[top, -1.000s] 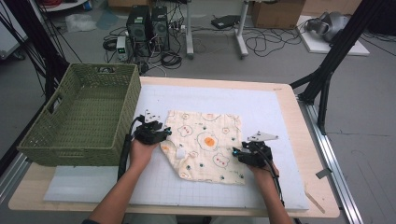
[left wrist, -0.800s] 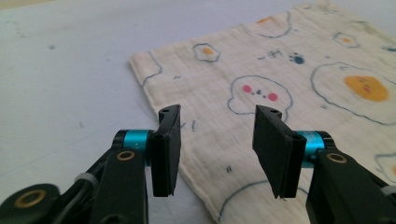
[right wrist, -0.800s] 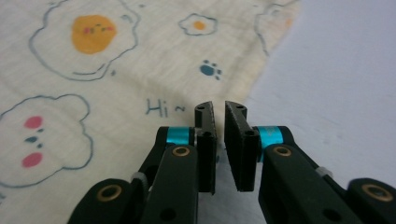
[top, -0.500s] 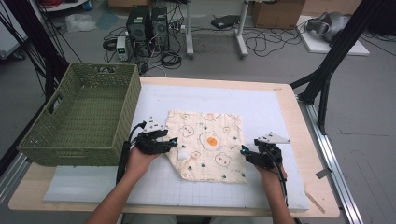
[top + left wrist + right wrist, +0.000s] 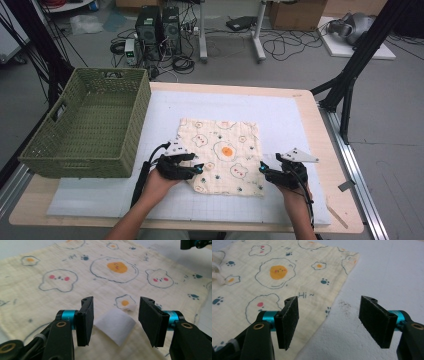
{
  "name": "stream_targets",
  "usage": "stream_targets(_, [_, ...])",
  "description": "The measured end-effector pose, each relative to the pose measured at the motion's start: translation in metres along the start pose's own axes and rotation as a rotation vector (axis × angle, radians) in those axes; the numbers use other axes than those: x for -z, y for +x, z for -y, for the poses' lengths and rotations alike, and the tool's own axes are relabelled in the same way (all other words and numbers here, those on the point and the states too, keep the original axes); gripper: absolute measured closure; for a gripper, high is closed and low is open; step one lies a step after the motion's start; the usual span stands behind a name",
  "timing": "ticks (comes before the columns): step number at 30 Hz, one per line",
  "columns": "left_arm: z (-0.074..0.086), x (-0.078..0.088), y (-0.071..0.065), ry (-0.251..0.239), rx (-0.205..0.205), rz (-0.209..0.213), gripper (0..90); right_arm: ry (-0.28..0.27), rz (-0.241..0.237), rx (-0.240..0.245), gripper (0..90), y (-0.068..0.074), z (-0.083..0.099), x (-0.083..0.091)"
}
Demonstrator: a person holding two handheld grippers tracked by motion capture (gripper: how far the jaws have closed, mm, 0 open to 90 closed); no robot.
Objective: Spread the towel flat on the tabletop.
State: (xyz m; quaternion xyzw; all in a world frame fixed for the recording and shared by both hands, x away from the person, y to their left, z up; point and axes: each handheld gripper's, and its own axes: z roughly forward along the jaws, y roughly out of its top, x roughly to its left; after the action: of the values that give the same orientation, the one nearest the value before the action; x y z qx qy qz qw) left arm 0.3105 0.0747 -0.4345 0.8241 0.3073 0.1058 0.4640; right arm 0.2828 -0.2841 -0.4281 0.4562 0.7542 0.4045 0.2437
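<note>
Lying flat on the white mat [image 5: 300,120], near the table's front edge, the cloth [image 5: 222,155] is a cream square of soft, crinkled muslin printed with fried eggs, pink-cheeked bear faces, blue paw prints and a small "Hi~". In the left gripper view a white fabric label [image 5: 115,325] sticks up from the near hem, folded over like a tab.

The left gripper [image 5: 196,168] sits at the cloth's 8 o'clock corner, its jaws apart with the label lying between them, untouched by either pad; they have just been opening. The right gripper [image 5: 263,172] sits at the cloth's 4 o'clock corner, jaws likewise apart and just opening wider, one flat black pad over the cloth's edge and the other over bare mat, gripping nothing. The pads look matte and rubbery, mounted on teal metal pins.

The mat has a faint grid and a grainy, foam-like surface, with a dark smudge [image 5: 344,305] just beside the cloth. At 10 o'clock from the cloth stands a rectangular olive-green woven basket [image 5: 80,150] with a handle slot, on the pale wooden table [image 5: 345,200].
</note>
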Motion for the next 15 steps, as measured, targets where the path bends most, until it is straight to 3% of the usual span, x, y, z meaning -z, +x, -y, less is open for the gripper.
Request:
stream_targets(2, [0.0, -0.003, -0.003, 0.016, -0.017, -0.004, 50.0, 0.004, -0.01, 0.004, 31.9, 0.003, -0.001, -0.001])
stream_targets(3, [0.002, -0.007, -0.006, 0.055, -0.048, -0.022, 55.4, 0.005, -0.014, 0.012, 31.9, 0.004, -0.001, -0.002])
stream_targets(6, [0.006, -0.007, -0.008, 0.066, -0.066, -0.041, 75.1, 0.014, -0.018, 0.029, 32.0, 0.007, -0.001, -0.004])
stream_targets(8, [0.009, -0.003, -0.008, 0.053, -0.066, -0.054, 82.7, 0.015, -0.019, 0.035, 32.2, 0.007, -0.001, -0.005])
stream_targets(15, [0.02, 0.024, -0.002, 0.005, -0.045, -0.091, 87.5, 0.016, -0.025, 0.025, 33.2, 0.005, 0.0, -0.005])
